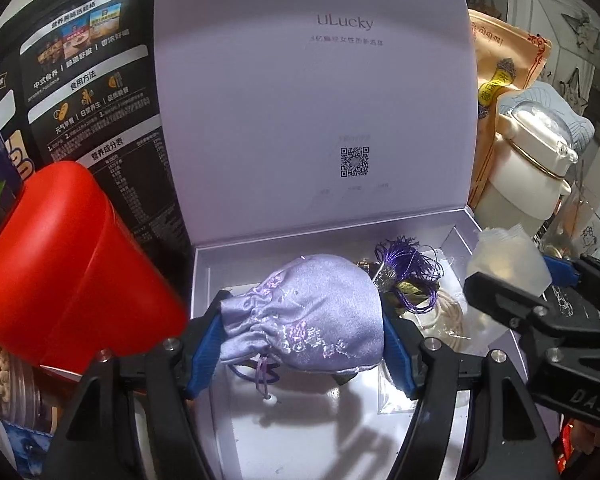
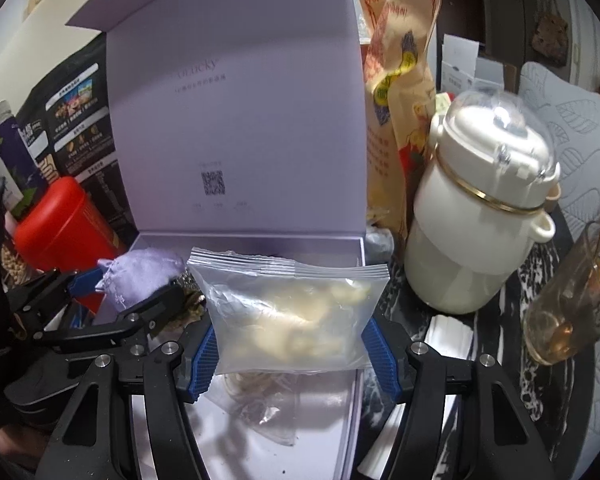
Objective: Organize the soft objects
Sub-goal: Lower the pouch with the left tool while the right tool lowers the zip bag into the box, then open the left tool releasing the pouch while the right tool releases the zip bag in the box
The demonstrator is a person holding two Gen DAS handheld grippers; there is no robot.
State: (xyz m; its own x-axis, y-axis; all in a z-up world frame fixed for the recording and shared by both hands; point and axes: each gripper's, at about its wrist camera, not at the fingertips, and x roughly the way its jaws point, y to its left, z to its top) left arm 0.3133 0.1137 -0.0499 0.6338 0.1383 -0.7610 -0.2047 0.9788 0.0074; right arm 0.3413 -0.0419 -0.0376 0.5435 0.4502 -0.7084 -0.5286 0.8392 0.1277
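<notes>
Left wrist cam: my left gripper (image 1: 302, 326) is clamped on a lilac drawstring pouch (image 1: 306, 314), blue pads pressed into both sides, hanging just over the open lavender gift box (image 1: 204, 272). A purple tassel (image 1: 410, 268) lies in the box behind it. A red canister (image 1: 68, 264) sits beside the box on the left.

Right wrist cam: my right gripper (image 2: 290, 338) squeezes a clear zip bag (image 2: 296, 312) of pale stuff over the same box, and a cream jar (image 2: 476, 216) stands off to the right.
</notes>
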